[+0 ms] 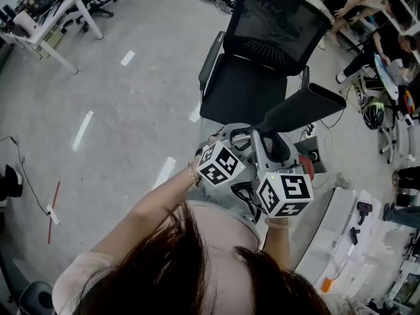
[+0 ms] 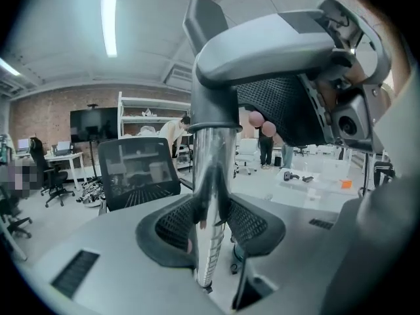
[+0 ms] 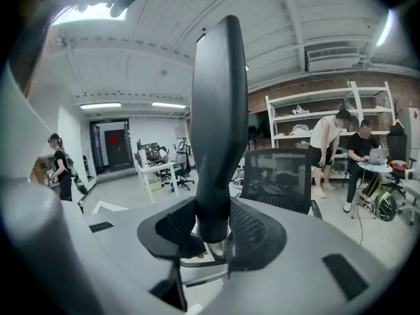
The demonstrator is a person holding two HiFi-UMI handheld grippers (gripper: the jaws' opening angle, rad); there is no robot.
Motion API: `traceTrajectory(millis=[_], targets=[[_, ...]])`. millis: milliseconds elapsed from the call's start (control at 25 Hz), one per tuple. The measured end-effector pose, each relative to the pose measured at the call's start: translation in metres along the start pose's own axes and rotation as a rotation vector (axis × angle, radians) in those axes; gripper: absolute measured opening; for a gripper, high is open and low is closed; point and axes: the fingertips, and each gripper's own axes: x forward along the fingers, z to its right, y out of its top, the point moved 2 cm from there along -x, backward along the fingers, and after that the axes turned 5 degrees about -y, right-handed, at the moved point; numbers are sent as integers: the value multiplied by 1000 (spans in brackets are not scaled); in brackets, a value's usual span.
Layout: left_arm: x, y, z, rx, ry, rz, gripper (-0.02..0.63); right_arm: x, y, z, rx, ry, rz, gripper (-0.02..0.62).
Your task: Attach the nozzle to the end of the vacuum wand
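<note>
Black flat nozzle (image 3: 220, 123) sits clenched in the right gripper (image 3: 211, 233); left gripper (image 2: 211, 227) grips the chrome wand (image 2: 211, 176). A chair (image 1: 243, 90) stands near the nozzle's tip; floor (image 1: 118, 110) spreads leftward.

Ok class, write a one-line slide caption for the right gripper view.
Right gripper shut on an upright dark nozzle, black mesh office chair behind.
</note>
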Motion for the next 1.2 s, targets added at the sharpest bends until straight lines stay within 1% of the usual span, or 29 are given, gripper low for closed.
traceTrajectory(millis=[160, 240, 320, 520, 640, 760, 920, 960, 1040, 1120, 1200], targets=[[-1, 0, 0, 7, -25, 11, 155, 7, -2, -2, 13, 164, -72, 167], [-2, -1, 1, 9, -38, 14, 155, 10, -3, -3, 18, 218, -71, 167], [-2, -1, 3, 8, -35, 10, 155, 11, -3, -1, 33, 208, -52, 175], [0, 1, -1, -11, -10, -4, 155, 13, 0, 2, 61, 80, 33, 175], [2, 1, -3, -14, -2, -11, 155, 12, -2, 2, 40, -2, 80, 175], [3, 1, -3, -9, 11, -9, 155, 12, -2, 1, 17, -64, 90, 175], [4, 1, -3, -5, 10, -4, 155, 12, -3, 3, 47, -116, 99, 175], [4, 0, -2, -5, 2, 0, 155, 11, -4, 3, 54, -112, 97, 175], [3, 1, 0, 0, -21, 7, 156, 10, -3, 2, 60, -72, 75, 175], [2, 2, 1, 8, -44, 10, 156, 8, -3, 1, 53, 4, 41, 175], [1, 2, 3, 17, -65, 12, 155, 6, -4, 0, 46, 104, 1, 175]])
